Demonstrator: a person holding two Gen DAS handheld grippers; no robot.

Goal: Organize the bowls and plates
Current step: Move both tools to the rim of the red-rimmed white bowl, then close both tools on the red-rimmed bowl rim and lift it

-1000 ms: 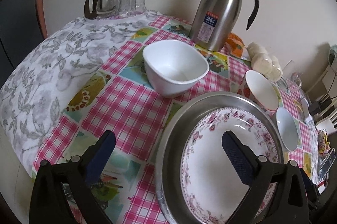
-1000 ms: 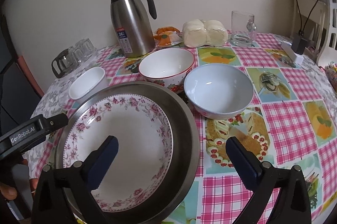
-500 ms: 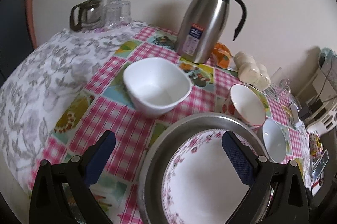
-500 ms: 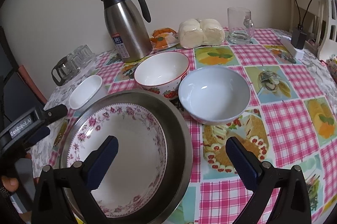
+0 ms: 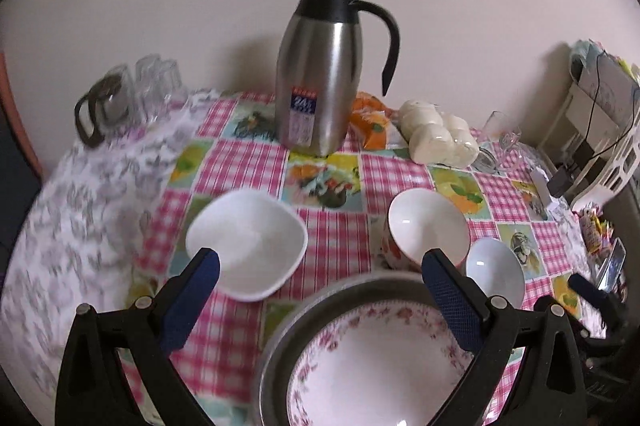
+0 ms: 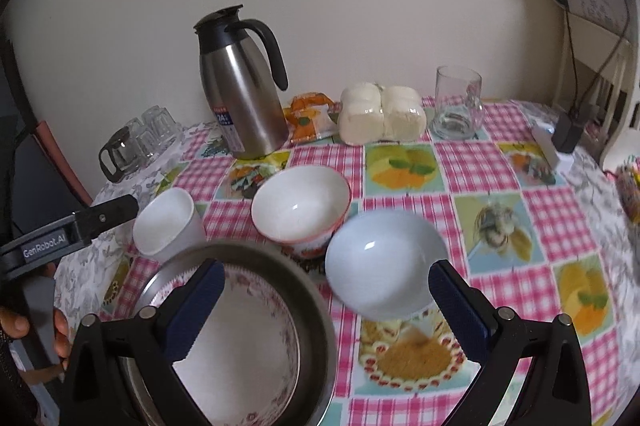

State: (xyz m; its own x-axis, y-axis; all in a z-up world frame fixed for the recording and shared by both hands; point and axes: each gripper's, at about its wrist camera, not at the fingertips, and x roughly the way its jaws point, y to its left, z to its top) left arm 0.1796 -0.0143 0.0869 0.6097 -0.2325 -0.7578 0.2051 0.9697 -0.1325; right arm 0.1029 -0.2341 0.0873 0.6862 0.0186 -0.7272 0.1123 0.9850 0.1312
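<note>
Both hand-held grippers hang spread and empty over the near edge of the table, nothing picked up yet.

The white floral-rimmed plate (image 6: 248, 346) lies inside the round steel tray (image 6: 312, 310) at the near left. Just beyond it stand three bowls: the pale blue round bowl (image 6: 384, 262) to the right, the white bowl with a red-patterned outside (image 6: 300, 210) in the middle, touching or nearly touching the blue one, and the white squarish bowl (image 5: 246, 244) to the left. My right hand-held gripper (image 6: 326, 310) has its jaws wide apart, straddling the tray rim and the blue bowl; my left hand-held gripper (image 5: 320, 294) is equally apart, near the squarish bowl. I judge I'm lining up a first pick. Next I would close on one bowl's rim and nest it into another. The steel thermos jug (image 6: 244, 94) stands far back.
</note>
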